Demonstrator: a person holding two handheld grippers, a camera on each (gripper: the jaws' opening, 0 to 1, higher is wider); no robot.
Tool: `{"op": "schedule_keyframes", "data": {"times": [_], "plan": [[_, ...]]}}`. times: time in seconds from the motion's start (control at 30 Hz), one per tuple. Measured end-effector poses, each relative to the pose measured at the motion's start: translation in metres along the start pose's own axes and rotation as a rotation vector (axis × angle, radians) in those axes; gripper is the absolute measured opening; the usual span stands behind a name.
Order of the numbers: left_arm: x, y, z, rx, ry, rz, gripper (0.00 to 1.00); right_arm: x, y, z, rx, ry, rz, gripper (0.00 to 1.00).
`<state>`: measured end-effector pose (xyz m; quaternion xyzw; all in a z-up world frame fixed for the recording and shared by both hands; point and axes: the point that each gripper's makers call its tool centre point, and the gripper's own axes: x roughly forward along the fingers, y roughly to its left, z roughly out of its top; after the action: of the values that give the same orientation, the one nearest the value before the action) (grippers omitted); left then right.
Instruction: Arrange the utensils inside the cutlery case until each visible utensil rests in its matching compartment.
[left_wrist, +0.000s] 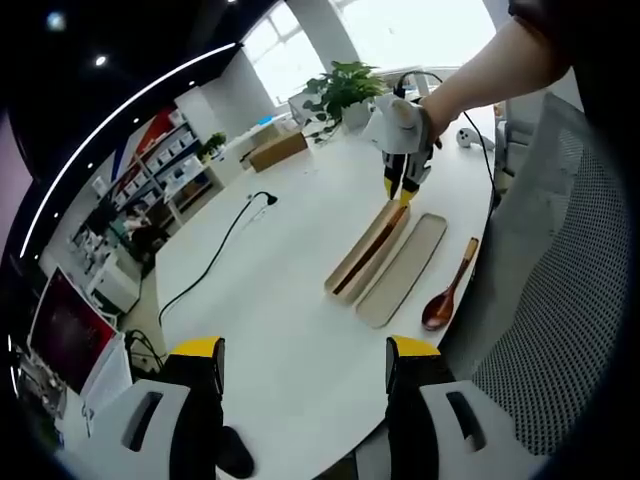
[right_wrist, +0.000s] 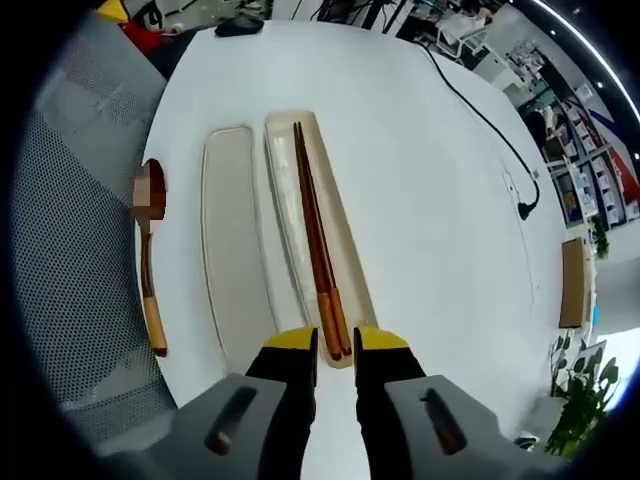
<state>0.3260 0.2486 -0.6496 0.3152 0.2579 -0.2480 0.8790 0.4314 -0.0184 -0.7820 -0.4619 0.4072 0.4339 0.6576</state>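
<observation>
Right gripper view: right gripper (right_wrist: 335, 352) sits at the near end of the cutlery case (right_wrist: 345, 270), jaws narrowly apart with the chopstick ends between them. Can't tell if the pads actually pinch the chopsticks (right_wrist: 318, 250) or just straddle them. Chopsticks lie lengthwise in the case's long tray, roughly along its middle. Just left of it and parallel lies the lid (right_wrist: 232, 250), a flat pale tray with nothing in it. Further left, apart from the lid, the wooden spoon (right_wrist: 150, 270) lies on the white table (right_wrist: 420, 170) near the edge, bowl away from the camera, handle toward it. Black cable (right_wrist: 480, 115) runs across the table to the right, well clear of the case.

Left gripper view: left gripper (left_wrist: 305, 360) hangs over bare table, jaws wide apart, nothing in them, well away from the case (left_wrist: 368, 250). Same layout seen from the other end: case, lid (left_wrist: 405, 270) beside it, spoon (left_wrist: 447, 295) at the table edge next to a mesh chair (left_wrist: 560, 300). A hand holds the right gripper (left_wrist: 403, 185) at the case's far end. Potted plant (left_wrist: 345, 92) and a cardboard box (left_wrist: 278, 150) sit at the far side of the table.
</observation>
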Motion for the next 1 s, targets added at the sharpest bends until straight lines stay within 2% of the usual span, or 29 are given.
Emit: {"op": "schedule_keyframes", "data": {"times": [0.37,0.47,0.6,0.87,1.0], "plan": [[0.001,-0.002,0.0,0.013,0.002,-0.004,0.67,-0.008,0.034,-0.012,0.037,-0.041,0.054,0.13],[0.0,-0.002,0.0,0.017,0.001,-0.003,0.67,-0.008,0.048,-0.008,0.089,-0.07,0.107,0.13],[0.0,-0.001,0.001,0.017,-0.002,-0.002,0.67,-0.007,0.057,-0.006,0.079,-0.069,0.116,0.13],[-0.001,-0.001,0.002,0.018,-0.009,0.001,0.67,-0.005,0.086,0.006,0.041,-0.083,0.187,0.13],[-0.001,0.0,0.002,0.015,-0.012,0.006,0.67,-0.004,0.096,0.008,0.069,-0.092,0.227,0.14]]}}
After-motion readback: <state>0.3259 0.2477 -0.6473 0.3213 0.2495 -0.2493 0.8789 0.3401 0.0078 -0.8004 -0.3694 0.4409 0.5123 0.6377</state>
